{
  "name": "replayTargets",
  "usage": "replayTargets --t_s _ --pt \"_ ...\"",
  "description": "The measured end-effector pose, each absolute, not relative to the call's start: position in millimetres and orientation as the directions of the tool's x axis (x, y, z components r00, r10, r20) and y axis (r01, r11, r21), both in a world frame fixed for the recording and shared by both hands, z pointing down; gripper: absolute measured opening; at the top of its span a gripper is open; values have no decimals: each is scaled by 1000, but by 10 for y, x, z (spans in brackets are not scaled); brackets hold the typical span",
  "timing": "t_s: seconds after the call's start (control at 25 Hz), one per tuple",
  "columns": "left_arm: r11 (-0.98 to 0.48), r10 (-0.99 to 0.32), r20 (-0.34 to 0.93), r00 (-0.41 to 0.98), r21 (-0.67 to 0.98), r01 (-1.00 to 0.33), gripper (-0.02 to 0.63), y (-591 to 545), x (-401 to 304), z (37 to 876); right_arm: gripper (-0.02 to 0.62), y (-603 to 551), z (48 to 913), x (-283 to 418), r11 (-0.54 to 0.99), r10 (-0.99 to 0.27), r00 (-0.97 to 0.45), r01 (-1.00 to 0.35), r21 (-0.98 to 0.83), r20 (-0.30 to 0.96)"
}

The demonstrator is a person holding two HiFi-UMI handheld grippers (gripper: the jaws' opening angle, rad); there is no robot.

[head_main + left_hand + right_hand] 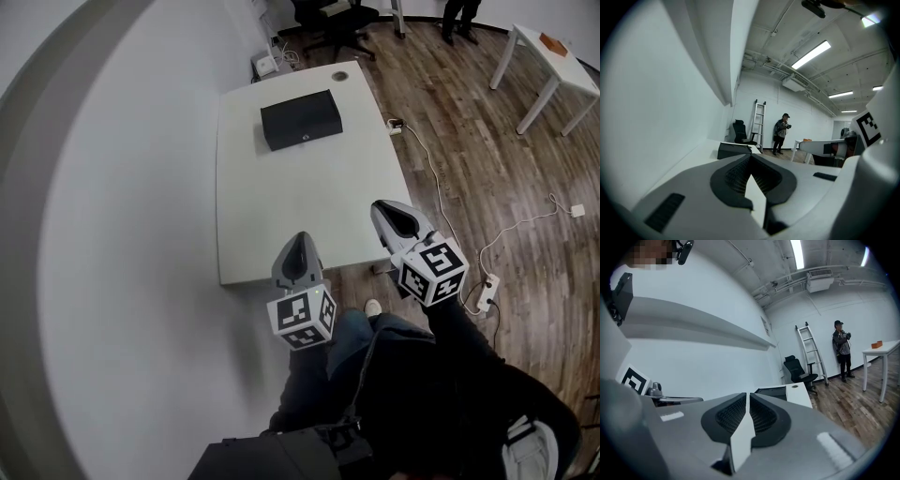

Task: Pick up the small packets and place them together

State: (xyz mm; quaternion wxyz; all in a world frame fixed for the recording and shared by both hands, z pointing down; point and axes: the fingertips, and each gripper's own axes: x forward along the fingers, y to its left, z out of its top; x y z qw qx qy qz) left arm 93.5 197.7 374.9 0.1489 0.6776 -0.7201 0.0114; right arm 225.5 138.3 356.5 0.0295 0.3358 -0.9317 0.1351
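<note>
Though its contents are hidden, a black box (301, 120) tops the table (281, 220).

**Right gripper closed, facing a white table and the room beyond**

The right gripper (746, 395) has its jaws pressed together along their length and points close to level. Just past the tips lies a white table (800, 394) with a black box (770, 392) on it and a round hole near its far end. Behind the table stands a black office chair (800, 370), and beside it a ladder (812, 355) leans on the white wall. A person (842, 348) stands by that wall on the wooden floor (848, 406), hands raised at chest height. At the right edge a second white table (881, 350) carries a small orange thing (877, 344). A strip light (797, 251) runs overhead
</note>
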Motion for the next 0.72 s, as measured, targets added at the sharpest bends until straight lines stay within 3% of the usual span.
replayTargets --t_s 0.72 --pt "15 -970 243 33 191 -981 0 713 209 3818 6 230 3758 1448 691 -656 -730 -684 -234 195"
